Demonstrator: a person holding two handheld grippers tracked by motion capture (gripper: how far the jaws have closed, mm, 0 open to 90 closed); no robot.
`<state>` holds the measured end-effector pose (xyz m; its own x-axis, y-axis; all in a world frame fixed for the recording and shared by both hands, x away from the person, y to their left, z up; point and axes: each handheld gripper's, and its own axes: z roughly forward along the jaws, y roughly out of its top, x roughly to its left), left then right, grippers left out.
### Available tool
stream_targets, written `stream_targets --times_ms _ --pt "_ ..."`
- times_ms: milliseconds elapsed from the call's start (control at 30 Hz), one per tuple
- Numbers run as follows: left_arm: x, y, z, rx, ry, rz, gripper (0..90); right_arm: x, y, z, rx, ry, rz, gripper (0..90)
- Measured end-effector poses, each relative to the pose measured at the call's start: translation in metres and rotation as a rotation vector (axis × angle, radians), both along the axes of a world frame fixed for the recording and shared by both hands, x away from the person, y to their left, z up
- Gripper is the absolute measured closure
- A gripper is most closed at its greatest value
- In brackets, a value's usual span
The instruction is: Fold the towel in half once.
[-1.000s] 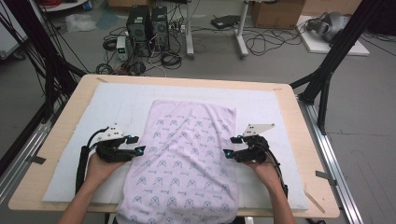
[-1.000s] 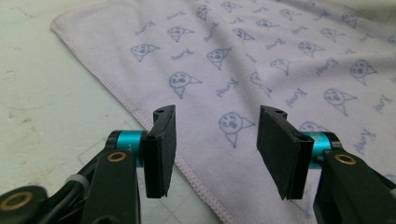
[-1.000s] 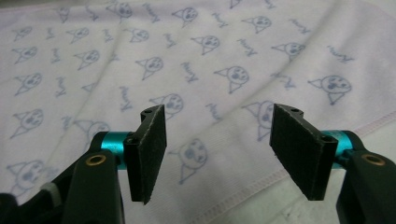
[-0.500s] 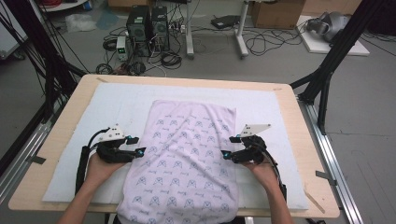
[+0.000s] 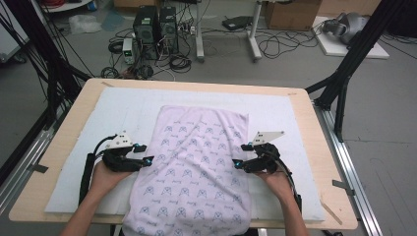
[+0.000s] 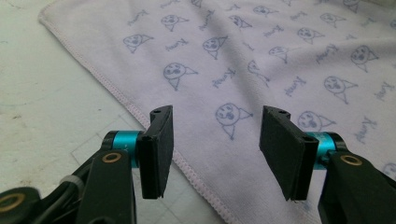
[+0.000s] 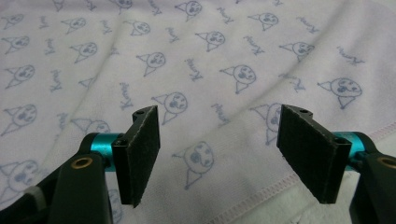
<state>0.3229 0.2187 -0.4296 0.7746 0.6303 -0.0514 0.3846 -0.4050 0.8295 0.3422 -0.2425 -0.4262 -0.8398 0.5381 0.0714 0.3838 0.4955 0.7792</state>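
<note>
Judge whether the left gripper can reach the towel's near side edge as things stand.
Probably yes: the left gripper is open at the towel's hemmed edge, its fingers astride it, nothing between.

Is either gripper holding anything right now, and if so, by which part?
Nothing is held. The left gripper and right gripper are open over the towel's side edges.

Floor: grey floor (image 5: 295, 64), strewn with black cables (image 5: 275, 46).
Equipment: two computer towers (image 5: 156, 22) are seen beyond the wooden table (image 5: 314, 128).
Frame: black struts (image 5: 351, 54) are placed alongside.
</note>
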Motion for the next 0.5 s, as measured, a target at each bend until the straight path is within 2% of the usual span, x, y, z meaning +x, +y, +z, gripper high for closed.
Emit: stream_targets --times_ms 233,333,433,500 --pt "-0.0007 -0.0007 0.0002 0.003 0.002 -0.004 45.4 -0.0008 0.0020 -0.0002 -0.006 -0.008 0.007 29.1" --pt "-0.0001 -0.0010 0.0004 0.021 0.002 0.001 45.8 -0.0001 0.0022 -0.0004 -0.012 -0.013 0.008 29.3" --pt "0.0014 -0.0011 0.0047 0.055 -0.003 0.009 47.5 0.0025 -0.0007 0.0009 0.009 -0.015 0.004 29.9" --pt "0.0070 -0.0006 0.0076 0.044 -0.003 0.018 49.2 0.0060 -0.0035 0.0036 0.024 -0.008 -0.003 31.9"
